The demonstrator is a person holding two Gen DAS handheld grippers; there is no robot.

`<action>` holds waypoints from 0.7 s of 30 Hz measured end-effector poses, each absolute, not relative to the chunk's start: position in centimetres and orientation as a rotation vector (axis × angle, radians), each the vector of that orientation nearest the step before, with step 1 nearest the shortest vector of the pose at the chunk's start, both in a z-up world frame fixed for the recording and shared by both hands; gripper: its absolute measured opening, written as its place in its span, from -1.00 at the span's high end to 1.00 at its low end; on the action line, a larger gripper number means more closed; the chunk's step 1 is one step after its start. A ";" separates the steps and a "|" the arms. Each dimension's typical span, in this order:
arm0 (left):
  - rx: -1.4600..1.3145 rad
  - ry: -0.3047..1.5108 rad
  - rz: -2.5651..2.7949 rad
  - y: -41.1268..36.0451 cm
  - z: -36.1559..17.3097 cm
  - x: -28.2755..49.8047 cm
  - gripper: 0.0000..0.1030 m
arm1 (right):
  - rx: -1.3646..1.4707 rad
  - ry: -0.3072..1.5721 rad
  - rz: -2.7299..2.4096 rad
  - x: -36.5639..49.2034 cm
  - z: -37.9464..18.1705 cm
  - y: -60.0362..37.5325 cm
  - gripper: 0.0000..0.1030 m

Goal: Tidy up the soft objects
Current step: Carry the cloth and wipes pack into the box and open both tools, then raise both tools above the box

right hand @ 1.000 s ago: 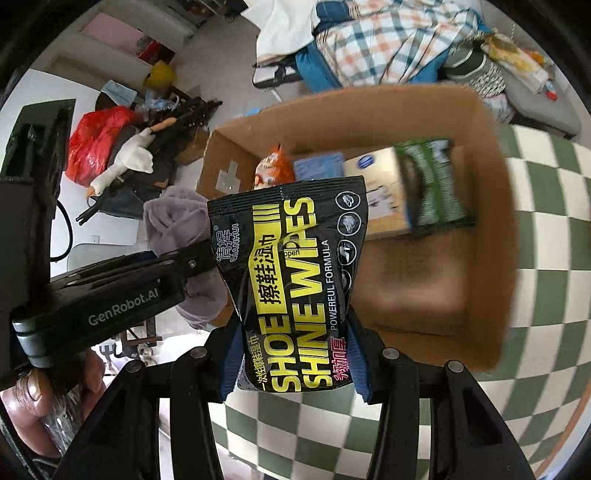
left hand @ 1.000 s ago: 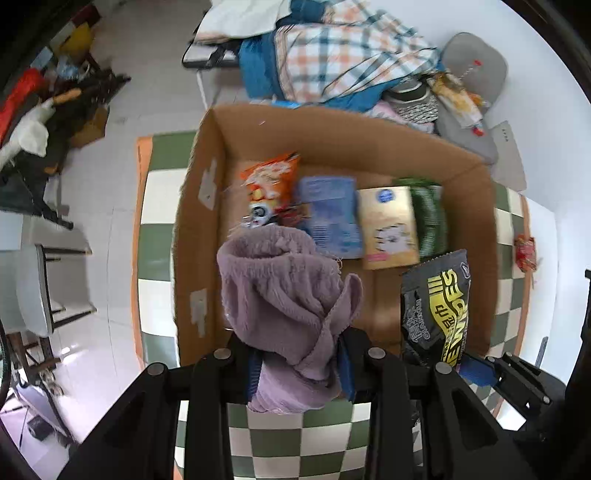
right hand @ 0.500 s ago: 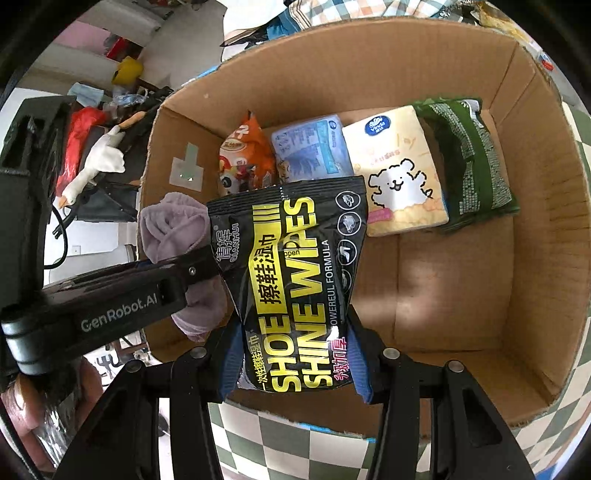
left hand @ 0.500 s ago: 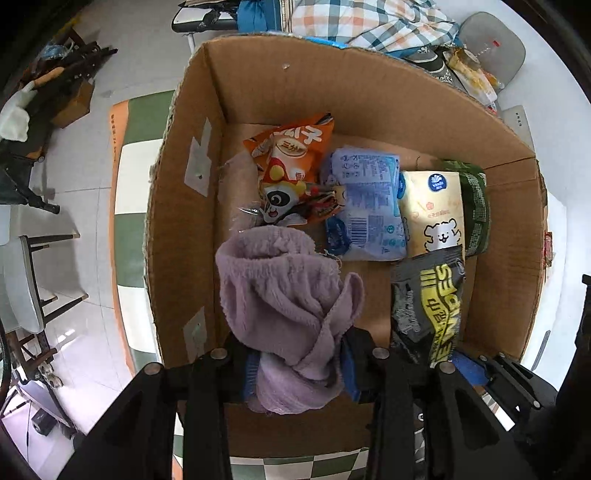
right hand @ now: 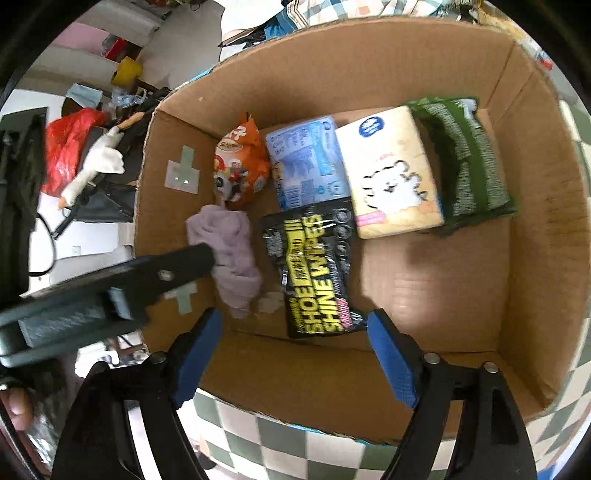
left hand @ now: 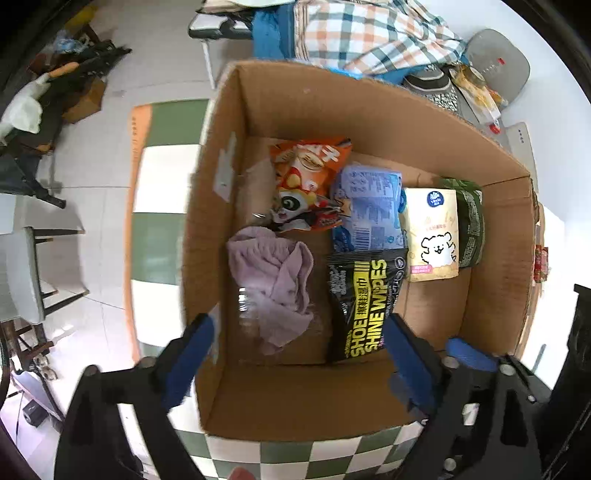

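Note:
A lilac cloth (left hand: 275,288) lies on the floor of the cardboard box (left hand: 369,107), at its near left; it also shows in the right wrist view (right hand: 231,254). A black shoe-wipes pack (left hand: 364,302) lies beside it, also seen in the right wrist view (right hand: 314,277). My left gripper (left hand: 299,354) is open and empty above the box's near edge. My right gripper (right hand: 295,350) is open and empty above the near wall of the box (right hand: 332,387).
The box also holds an orange snack bag (left hand: 308,181), a blue pack (left hand: 369,206), a cream tissue pack (left hand: 432,232) and a green pack (left hand: 469,221). The box stands on a green-checked cloth (left hand: 295,450). Clothes (left hand: 369,33) lie beyond it.
Both grippers opened. The lilac cloth dropped from the left one and the wipes pack from the right one onto the box floor. Both grippers drew back a little.

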State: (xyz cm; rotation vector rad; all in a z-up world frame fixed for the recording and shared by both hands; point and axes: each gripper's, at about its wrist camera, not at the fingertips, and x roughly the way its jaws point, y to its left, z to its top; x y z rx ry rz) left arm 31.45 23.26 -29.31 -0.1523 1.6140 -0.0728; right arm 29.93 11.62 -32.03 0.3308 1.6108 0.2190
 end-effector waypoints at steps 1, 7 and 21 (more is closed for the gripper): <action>-0.142 1.602 -0.065 23.3 -29.1 31.2 -0.89 | 0.318 1.608 0.215 29.8 -31.8 11.4 -0.77; -0.091 1.502 0.013 23.2 -27.4 28.6 -0.99 | 0.202 1.577 0.152 28.9 -30.3 10.1 -1.00; -0.148 1.418 0.022 21.3 -26.2 24.4 -0.99 | 0.029 1.468 0.041 26.0 -27.1 7.2 -1.00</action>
